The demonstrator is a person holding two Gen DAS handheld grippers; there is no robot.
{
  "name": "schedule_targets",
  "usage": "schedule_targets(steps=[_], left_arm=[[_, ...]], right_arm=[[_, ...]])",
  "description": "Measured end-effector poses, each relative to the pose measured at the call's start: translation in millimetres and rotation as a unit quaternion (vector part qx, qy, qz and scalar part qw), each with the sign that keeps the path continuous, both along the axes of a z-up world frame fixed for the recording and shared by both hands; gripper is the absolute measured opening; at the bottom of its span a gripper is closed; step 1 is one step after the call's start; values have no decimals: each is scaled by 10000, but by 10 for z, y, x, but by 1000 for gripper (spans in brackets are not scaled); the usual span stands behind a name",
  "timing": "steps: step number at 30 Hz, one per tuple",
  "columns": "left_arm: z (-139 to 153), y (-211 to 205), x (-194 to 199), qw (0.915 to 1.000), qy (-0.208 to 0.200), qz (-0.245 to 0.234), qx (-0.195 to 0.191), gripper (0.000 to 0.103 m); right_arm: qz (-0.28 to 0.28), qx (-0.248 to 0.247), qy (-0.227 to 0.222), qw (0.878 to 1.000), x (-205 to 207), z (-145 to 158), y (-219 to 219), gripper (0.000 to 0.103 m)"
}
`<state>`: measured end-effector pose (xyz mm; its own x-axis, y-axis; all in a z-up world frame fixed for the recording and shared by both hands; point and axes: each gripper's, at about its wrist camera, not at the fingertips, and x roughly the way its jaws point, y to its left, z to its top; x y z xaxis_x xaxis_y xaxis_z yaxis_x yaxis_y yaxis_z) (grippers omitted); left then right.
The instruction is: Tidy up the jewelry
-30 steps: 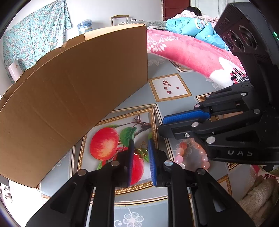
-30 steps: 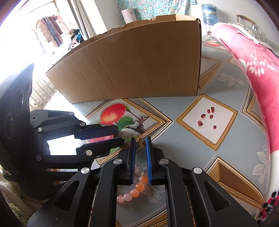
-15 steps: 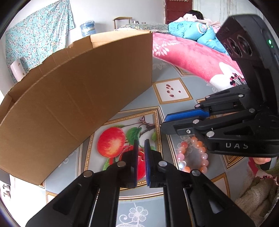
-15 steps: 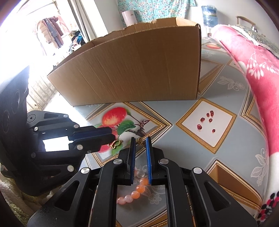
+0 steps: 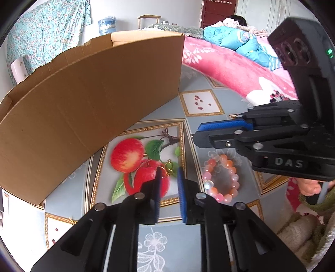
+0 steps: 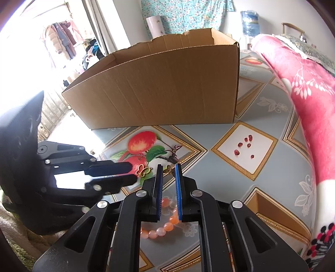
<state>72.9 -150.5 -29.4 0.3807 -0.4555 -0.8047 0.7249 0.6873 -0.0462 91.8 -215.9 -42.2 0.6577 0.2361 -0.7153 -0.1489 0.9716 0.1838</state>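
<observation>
My left gripper is slightly spread, its tips at a gold butterfly charm on the apple-print tablecloth. Right gripper has a narrow gap too, a darker butterfly charm at its tips, bead bracelet below it. Cardboard box stands beyond.

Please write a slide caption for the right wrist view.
Right gripper over bead bracelet; left gripper beside gold butterfly charm.

Your view shows a white wall at the top, a floral curtain upper left, a pink floral blanket right, and bright window light left.
</observation>
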Motion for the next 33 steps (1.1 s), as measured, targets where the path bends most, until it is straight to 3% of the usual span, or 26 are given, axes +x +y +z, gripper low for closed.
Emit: schedule_targets(steps=[4,13,20,33], left_arm=[[-54,-54,42,10000,-7,18,62,25],[-90,-112,57,9990,-260,-258,237,25],[-88,-150,58,9979,-279,-519,270,15],[-105,-183,16,9974,-395,-512,314,10]], right_arm=[[42,3,-16,10000,18,3,-7,9],[55,60,-2,10000,10,-24,-65,9],[65,74,-3,10000,4,-27,-76,9],[51,84,-28,9999,-6,-13,-103,9]])
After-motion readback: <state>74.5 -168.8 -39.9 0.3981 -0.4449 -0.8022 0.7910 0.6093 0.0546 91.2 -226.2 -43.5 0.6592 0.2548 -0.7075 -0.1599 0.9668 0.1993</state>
